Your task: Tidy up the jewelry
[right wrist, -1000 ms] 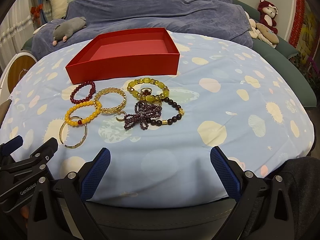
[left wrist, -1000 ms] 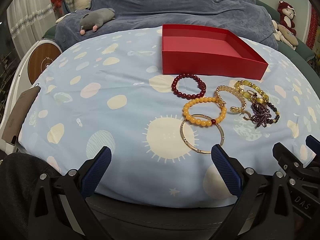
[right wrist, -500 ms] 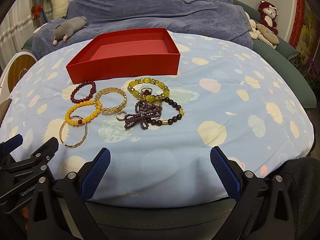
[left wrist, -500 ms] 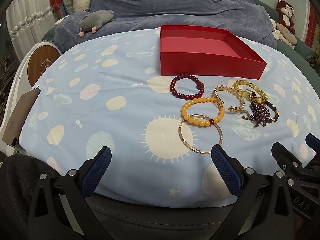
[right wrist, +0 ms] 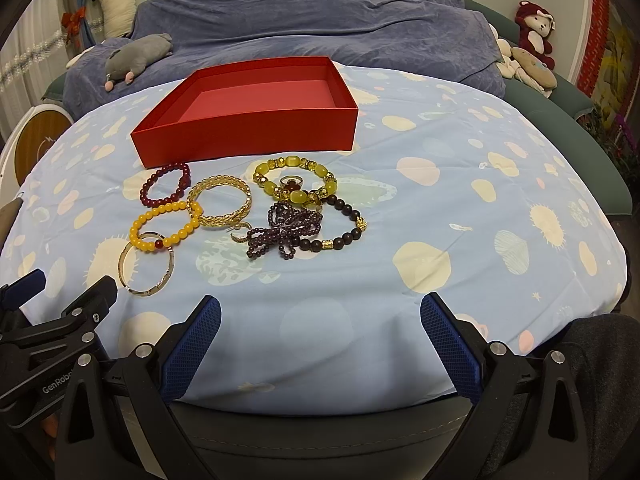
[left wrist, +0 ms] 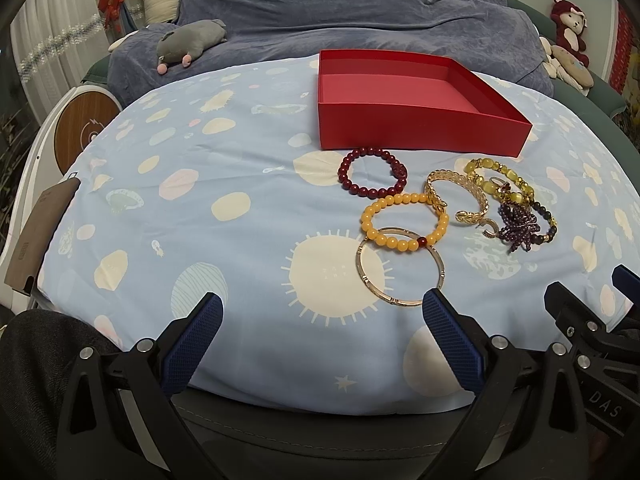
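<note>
An empty red box [left wrist: 400,128] [right wrist: 256,132] sits on the blue patterned cloth. In front of it lie several bracelets: a dark red bead one [left wrist: 348,182] [right wrist: 146,196], an orange bead one [left wrist: 400,245] [right wrist: 138,238], a thin gold bangle [left wrist: 362,272] [right wrist: 170,272], a gold chain cuff [left wrist: 478,196] [right wrist: 240,184], a yellow-green bead one [left wrist: 520,184] [right wrist: 264,174], a dark brown bead one [right wrist: 352,232] and a purple bead cluster [left wrist: 520,226] [right wrist: 280,236]. My left gripper [left wrist: 322,316] and right gripper [right wrist: 320,316] stand open and empty at the near edge, short of the jewelry.
A grey-blue blanket [left wrist: 360,16] fills the back, with a grey plush [left wrist: 192,42] on it at the left and plush toys [right wrist: 532,36] at the right. A round white-and-wood device [left wrist: 80,128] stands off the left edge. Each gripper shows in the other's view.
The left wrist view has shifted slightly, so the jewelry and box sit a little more to the left. Both grippers stay open and empty.
</note>
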A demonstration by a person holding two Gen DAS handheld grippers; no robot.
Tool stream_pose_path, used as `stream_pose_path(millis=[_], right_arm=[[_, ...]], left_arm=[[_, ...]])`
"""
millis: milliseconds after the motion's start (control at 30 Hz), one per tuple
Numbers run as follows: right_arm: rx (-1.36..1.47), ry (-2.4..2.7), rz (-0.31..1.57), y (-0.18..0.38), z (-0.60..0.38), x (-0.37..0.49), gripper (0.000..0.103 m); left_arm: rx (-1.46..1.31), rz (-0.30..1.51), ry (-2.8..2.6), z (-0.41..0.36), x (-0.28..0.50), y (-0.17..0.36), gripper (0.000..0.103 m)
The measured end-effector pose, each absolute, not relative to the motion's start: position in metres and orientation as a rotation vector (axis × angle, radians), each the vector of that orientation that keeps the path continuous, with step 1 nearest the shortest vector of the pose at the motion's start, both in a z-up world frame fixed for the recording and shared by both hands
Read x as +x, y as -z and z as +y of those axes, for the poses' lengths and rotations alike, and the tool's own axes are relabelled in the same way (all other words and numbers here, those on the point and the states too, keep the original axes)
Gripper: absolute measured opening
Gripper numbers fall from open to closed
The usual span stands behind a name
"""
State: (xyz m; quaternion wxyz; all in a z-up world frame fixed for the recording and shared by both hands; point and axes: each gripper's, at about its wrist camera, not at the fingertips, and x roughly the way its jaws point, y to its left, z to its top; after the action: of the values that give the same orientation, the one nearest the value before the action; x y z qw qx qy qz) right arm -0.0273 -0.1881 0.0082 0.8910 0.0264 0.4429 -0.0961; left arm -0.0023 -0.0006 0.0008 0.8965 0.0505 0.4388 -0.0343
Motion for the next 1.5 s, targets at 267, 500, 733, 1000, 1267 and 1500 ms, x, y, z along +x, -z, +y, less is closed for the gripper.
stream_pose_path(millis=[267,500,733,1000,1267,1500], right_arm=[[0.055,0.2,0.919,-0.0088,-0.1885,-0.0277,0.096],[0.054,0.199,0.917,-0.009,-0.1888,-0.0279,0.096],[0.055,0.2,0.917,-0.0089,-0.1887,-0.028,0.096],[0.055,0.2,0.916,-0.0092,-0.1888,-0.0283,0.096],[0.055,0.2,0.916,-0.0086,-0.1884,-0.0283,0.096],[0.06,0.203,0.914,-0.0105,-0.1908,-0.0291,0.096]], left_arm=[[0.106,0.911,0.073,-0.0002,-0.0024,-0.0022,0.096],[0.108,0.911,0.074,-0.0007,-0.0042,-0.0022,0.096],[0.107,0.911,0.074,-0.001,-0.0025,-0.0002,0.096],[0.107,0.911,0.074,-0.001,-0.0025,-0.0002,0.096],[0.107,0.91,0.074,-0.001,-0.0026,-0.0001,0.096],[0.103,0.911,0.077,-0.0014,-0.0024,-0.0005,0.096]])
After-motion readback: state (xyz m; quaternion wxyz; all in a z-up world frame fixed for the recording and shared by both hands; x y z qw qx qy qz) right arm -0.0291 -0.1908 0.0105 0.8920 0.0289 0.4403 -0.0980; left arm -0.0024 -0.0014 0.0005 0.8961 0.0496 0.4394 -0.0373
